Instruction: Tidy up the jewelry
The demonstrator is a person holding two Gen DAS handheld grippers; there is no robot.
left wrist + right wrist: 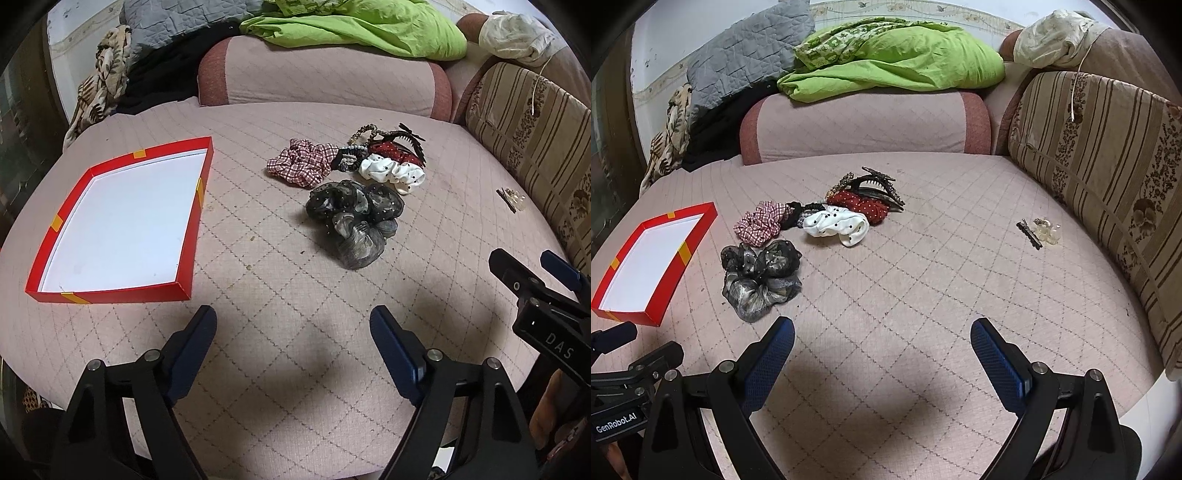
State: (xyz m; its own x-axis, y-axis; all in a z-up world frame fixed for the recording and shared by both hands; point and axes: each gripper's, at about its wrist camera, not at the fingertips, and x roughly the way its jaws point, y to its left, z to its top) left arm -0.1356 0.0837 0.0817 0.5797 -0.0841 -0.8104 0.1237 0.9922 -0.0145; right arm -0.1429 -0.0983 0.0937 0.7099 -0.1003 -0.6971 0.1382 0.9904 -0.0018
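A shallow red box [186, 254] [670, 278] with a white floor lies empty on the pink quilted seat, at the left. A pile of hair accessories lies in the middle: a grey-black sheer scrunchie [354, 219] [762, 277], a red-checked scrunchie [301, 164] [761, 221], a white dotted scrunchie [393, 171] [836, 223], a red dotted one [862, 206] and dark claw clips [400, 136] [877, 184]. Small clips [1039, 229] [511, 197] lie apart at the right. My left gripper [293, 325] is open and empty. My right gripper [882, 336] is open and empty.
A striped cushion [1108, 177] lines the right side. A pink bolster [864, 127] with a green cloth [897, 55] on it and a grey quilt [738, 59] stand behind. The right gripper also shows at the right edge of the left wrist view [537, 273].
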